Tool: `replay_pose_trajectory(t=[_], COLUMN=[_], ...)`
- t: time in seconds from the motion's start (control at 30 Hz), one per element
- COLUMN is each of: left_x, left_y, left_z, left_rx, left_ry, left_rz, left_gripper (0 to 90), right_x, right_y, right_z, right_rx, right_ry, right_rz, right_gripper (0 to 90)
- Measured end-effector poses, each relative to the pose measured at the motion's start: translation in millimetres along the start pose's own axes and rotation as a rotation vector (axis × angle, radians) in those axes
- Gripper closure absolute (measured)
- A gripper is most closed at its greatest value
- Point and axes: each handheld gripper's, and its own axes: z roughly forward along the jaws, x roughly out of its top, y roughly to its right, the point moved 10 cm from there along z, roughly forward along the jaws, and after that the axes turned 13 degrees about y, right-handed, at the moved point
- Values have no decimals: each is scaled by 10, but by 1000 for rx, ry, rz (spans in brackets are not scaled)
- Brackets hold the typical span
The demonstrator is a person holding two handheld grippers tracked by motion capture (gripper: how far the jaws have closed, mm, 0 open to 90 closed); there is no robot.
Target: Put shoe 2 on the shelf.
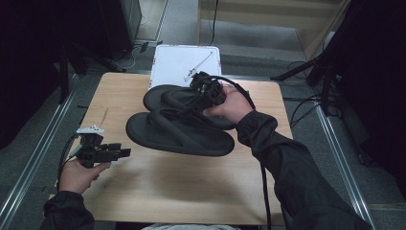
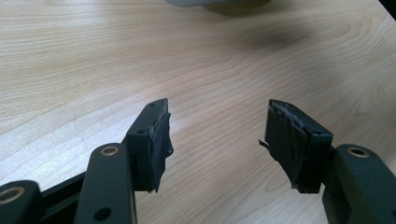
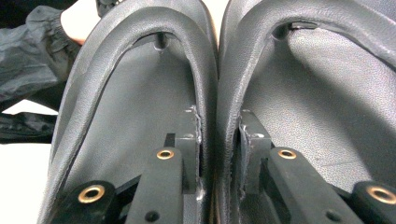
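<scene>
Two grippers share the work. At the left, the left gripper hovers near the table edge, jaws wide apart and empty. In the middle, a pair of black flip-flops hangs above the wood. The right gripper pinches both inner straps together between its jaws. A steady, level lift should keep both sandals from slipping out.

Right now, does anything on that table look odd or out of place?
Yes: the right tongs pinch the inner straps of both black flip-flops together, so the pair hangs tilted, overlapping, partly off the table. The left tongs have frayed, peeling padding.
</scene>
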Motion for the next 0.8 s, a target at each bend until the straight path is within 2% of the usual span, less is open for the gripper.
replay_pose_trajectory(t=[0.27, 0.57, 0.7, 0.8], left_x=[20, 35, 30, 31], left_y=[21, 40, 62, 67], left_z=[51, 104, 126, 138], left_rx=[-11, -21, -28, -30], left_ry=[-4, -10, -19, -22], left_rz=[7, 12, 16, 17], left_gripper=[408, 408, 408, 407], right_x=[182, 301, 343, 384], right_y=[133, 486, 652, 780], right_z=[-97, -155, -182, -205], right_rx=[-56, -204, -255, -287], right_ry=[13, 44, 60, 75], right_rz=[23, 142, 198, 219], right_gripper=[749, 750, 750, 750])
